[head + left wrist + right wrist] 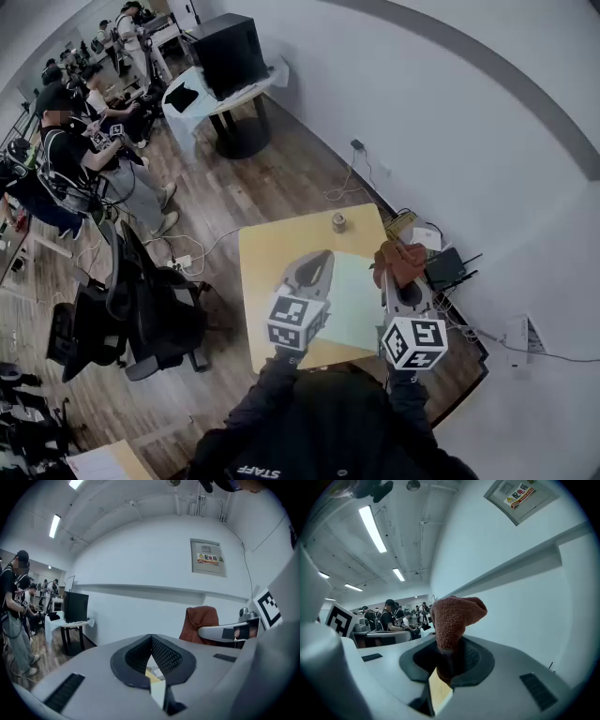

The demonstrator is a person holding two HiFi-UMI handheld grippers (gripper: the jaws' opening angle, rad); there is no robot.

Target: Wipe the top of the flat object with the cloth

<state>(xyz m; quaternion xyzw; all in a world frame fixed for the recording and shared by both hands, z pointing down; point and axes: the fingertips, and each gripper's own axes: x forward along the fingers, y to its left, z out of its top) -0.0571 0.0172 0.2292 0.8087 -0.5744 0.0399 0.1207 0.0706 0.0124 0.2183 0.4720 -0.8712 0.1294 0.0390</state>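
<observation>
The right gripper (447, 657) has its jaws clamped on a rust-brown terry cloth (455, 613) — the bunched cloth sticks up past the jaw tips. The left gripper (151, 638) has its jaws pressed together with nothing between them. In the head view both grippers hang above the yellow surface (270, 255). The flat pale-green board (356, 298) lies on it below and between the two pairs of jaws — apart from both. A small round container (338, 222) stands on the surface beyond the jaws, near its far edge.
</observation>
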